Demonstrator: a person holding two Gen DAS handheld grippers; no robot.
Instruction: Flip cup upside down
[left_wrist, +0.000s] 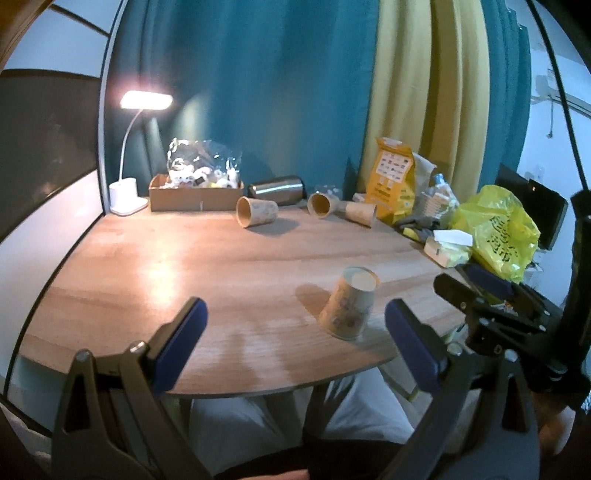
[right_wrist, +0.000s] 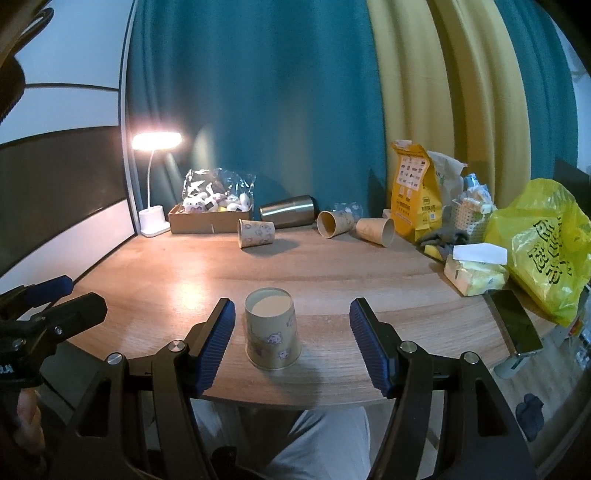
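The black two-finger left gripper with blue ribbed pads (left_wrist: 295, 325) is held low at the near edge, its jaws spread wide and nothing caught between them. The matching black right gripper with blue pads (right_wrist: 291, 332) is likewise held with jaws parted wide, nothing touched by either pad. In the left wrist view, the right gripper (left_wrist: 491, 291) is seen just to the right; in the right wrist view, the left gripper (right_wrist: 48, 299) is seen at the left edge. The person's legs in light trousers (right_wrist: 325, 443) are seen below, and fingers of the left hand (right_wrist: 27, 417) are glimpsed on the handle.
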